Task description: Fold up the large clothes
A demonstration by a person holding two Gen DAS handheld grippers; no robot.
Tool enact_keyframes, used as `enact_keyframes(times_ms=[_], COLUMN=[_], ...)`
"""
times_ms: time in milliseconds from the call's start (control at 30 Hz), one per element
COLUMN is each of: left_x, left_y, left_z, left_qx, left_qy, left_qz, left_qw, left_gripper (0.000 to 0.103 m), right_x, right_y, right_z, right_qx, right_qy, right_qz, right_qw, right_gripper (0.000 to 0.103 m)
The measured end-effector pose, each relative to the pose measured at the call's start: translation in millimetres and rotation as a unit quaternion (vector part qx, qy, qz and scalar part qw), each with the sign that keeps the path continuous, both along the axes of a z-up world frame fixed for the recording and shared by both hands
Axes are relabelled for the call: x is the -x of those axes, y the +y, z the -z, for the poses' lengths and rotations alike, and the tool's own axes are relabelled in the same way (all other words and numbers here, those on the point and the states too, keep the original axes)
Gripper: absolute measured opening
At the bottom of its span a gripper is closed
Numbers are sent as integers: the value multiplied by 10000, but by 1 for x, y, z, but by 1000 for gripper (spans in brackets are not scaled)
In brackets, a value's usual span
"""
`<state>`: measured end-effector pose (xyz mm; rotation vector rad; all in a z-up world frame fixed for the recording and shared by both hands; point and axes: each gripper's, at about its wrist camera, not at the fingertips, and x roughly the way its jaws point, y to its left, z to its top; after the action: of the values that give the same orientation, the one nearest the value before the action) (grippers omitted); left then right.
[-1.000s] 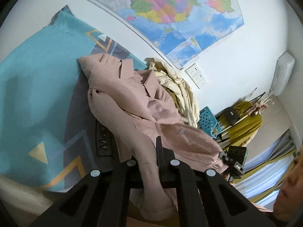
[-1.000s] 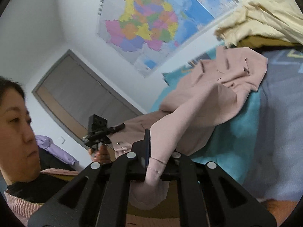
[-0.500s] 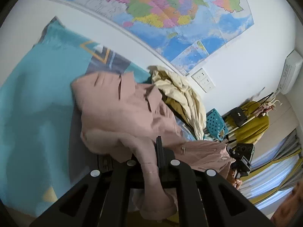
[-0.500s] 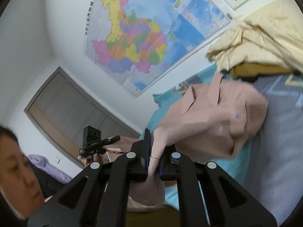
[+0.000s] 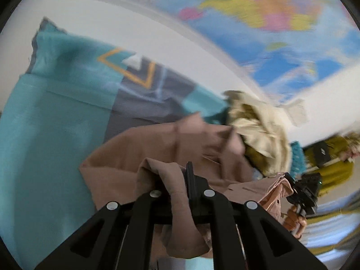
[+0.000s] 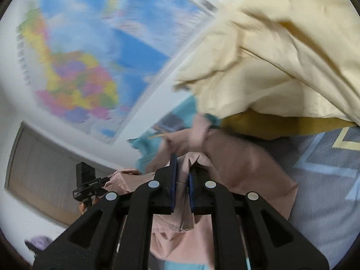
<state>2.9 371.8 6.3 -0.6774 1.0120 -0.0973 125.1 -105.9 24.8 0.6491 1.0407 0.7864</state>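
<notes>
The left gripper point(image 5: 180, 180) is pinched tight on a fold of the pink coat point(image 5: 171, 148), and a bit of the pink cloth hangs down between its black arms. The right gripper point(image 6: 182, 175) is also squeezing a bunch of the same pink coat point(image 6: 243, 164) between its blue pads point(image 6: 173, 180), and more pink cloth hangs down below them. From the two claws the coat spreads out over the bed cover point(image 5: 56, 117), which is blue-green and grey with yellow lines. The coat lies in a bunched heap on the near part of the cover, close to the claws, and its far end points toward the wall. Just past the coat, at the far edge of the bed by the wall, sits a pile of cream clothes point(image 6: 270, 63) with something dark yellow point(image 6: 270, 123) under it. The pink coat touches that pile. On the wall above the bed hangs a big bright map point(image 5: 258, 15), all blurry. In the left wrist view a hand point(image 5: 294, 221) holds the other gripper at the right side. In the right wrist view the other gripper shows at the left, in front of a brown door point(image 6: 40, 171).
</notes>
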Motion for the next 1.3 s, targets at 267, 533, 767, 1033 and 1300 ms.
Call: enact_keyframes(times_ms=[267, 533, 767, 1033, 1300], left_x=[-31, 47, 48, -12, -61], left_y=[27, -11, -114, -124, -103], left_z=[45, -20, 7, 52, -1], left_qx=[156, -1414, -2993, -3752, -3454], left_qy=[466, -1083, -1081, -373, -800], left_qz=[-66, 602, 2162, 1963, 1097], left_qw=[9988, 9822, 9231, 9051, 9286], left_gripper=[46, 71, 73, 13, 9], right_x=[-30, 61, 107, 77, 39], right_y=[7, 45, 151, 143, 135], right_z=[39, -26, 23, 44, -2], right_qx=[571, 1793, 3069, 3046, 2645], right_qy=[406, -2067, -2569, -2225, -2652], right_qz=[250, -743, -2263, -1923, -966], right_qw=[9972, 9590, 8880, 9059, 9222], right_gripper=[50, 80, 87, 7, 3])
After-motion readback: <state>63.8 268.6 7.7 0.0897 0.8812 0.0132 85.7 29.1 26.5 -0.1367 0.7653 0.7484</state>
